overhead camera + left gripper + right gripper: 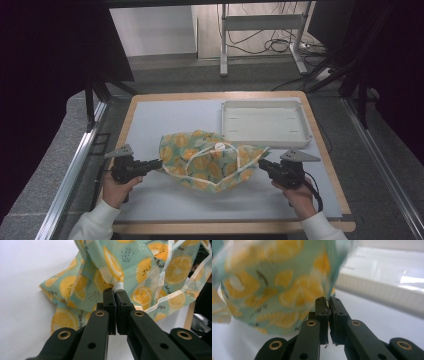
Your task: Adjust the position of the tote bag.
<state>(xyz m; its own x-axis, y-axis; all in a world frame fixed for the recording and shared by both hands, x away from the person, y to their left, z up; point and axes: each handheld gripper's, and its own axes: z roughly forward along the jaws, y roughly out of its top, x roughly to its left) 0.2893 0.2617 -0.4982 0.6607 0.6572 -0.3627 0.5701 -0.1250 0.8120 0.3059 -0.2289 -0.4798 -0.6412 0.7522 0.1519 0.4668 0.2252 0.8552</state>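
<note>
A teal cloth printed with orange slices, edged in white tape, lies bunched in the middle of the grey mat. My left gripper holds its left edge; in the left gripper view the jaws of that gripper are shut on a white-trimmed fold of the cloth. My right gripper holds the cloth's right corner. In the right gripper view its jaws are pressed together on the hanging, blurred cloth.
A shallow white tray sits on the mat just behind the cloth, at the back right. The wooden table edge runs close by the right hand. Metal rails flank the table on both sides.
</note>
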